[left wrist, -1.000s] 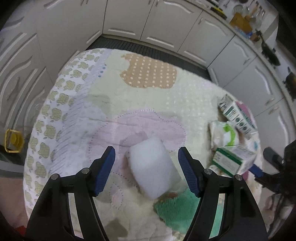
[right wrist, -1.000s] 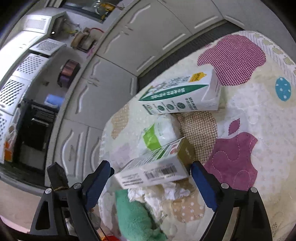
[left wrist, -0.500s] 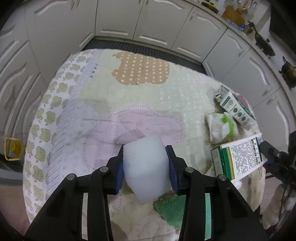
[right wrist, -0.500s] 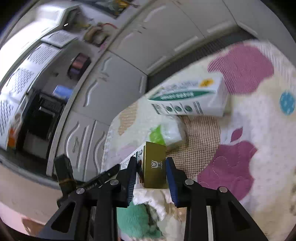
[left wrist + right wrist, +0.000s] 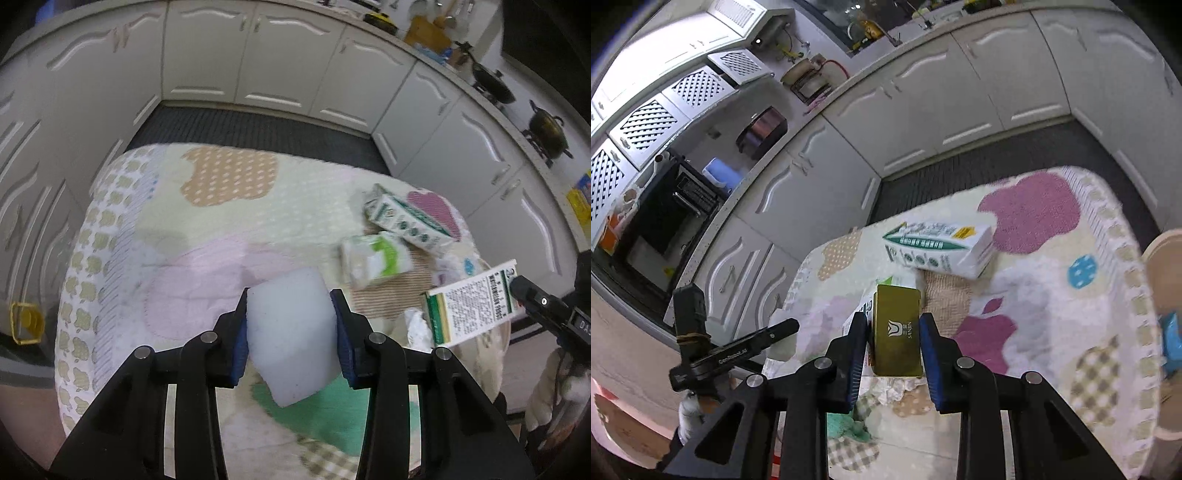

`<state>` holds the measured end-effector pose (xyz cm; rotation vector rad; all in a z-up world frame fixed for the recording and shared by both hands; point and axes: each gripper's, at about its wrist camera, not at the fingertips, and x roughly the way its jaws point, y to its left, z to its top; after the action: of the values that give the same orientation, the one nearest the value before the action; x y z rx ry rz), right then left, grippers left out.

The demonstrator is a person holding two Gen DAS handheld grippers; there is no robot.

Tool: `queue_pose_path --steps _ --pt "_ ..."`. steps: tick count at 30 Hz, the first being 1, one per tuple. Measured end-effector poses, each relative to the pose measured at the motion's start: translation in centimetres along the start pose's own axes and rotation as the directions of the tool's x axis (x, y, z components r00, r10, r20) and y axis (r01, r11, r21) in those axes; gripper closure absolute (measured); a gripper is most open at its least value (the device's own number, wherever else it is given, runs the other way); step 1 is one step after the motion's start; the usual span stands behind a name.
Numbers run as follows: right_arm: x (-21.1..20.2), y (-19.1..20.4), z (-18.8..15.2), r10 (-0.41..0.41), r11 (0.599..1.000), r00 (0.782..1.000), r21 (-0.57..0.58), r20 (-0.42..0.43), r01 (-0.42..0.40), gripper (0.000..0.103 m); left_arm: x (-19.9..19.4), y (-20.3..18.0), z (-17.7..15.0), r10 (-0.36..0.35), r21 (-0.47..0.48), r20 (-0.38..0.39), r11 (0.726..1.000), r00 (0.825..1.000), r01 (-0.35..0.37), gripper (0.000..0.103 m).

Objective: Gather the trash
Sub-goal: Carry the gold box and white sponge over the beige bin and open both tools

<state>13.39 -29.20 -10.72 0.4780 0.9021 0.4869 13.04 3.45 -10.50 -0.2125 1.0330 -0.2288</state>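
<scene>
My left gripper point(image 5: 290, 299) is shut on a white foam block point(image 5: 291, 332), held just above the quilted table cover point(image 5: 177, 229). In the right wrist view my right gripper point(image 5: 893, 321) has a small green and white box point(image 5: 897, 332) with a gold end between its blue pads. Its jaws are still closing and press on the box's sides. That box point(image 5: 472, 310) shows at the right of the left wrist view, raised off the cover. A crumpled tissue point(image 5: 894, 387) lies under it.
On the cover lie a green and white carton point(image 5: 938, 247), a green and white packet point(image 5: 376, 258) and a green cloth point(image 5: 332, 406). White kitchen cabinets point(image 5: 288, 66) and a dark floor mat point(image 5: 258, 129) surround the table. A blue object point(image 5: 1171, 343) sits at the right edge.
Both grippers closed, the left on the foam block and the right on the small box. Both then rose, lifting their objects off the cover. The box turned gold end toward the right camera.
</scene>
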Motion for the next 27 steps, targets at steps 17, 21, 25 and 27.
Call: queue_pose_path --steps 17,21,25,27 --pt "-7.2 -2.1 0.5 -0.121 0.99 0.986 -0.064 0.115 0.129 0.079 -1.0 -10.7 1.4 -0.133 0.146 0.0 0.981 0.991 0.131 0.066" --pt "-10.0 -4.1 0.5 -0.165 0.984 0.975 -0.043 0.15 0.174 0.079 -0.5 -14.6 1.1 -0.176 0.193 -0.02 0.965 0.984 0.176 0.066" --pt "-13.2 -6.7 0.4 -0.224 0.973 0.956 -0.015 0.189 0.231 0.078 0.6 -19.2 0.6 -0.216 0.236 -0.057 0.946 0.975 0.224 0.066" --pt "-14.6 -8.1 0.2 -0.264 0.963 0.942 -0.001 0.205 0.27 0.079 1.5 -21.5 0.4 -0.238 0.253 -0.08 0.935 0.968 0.25 0.066"
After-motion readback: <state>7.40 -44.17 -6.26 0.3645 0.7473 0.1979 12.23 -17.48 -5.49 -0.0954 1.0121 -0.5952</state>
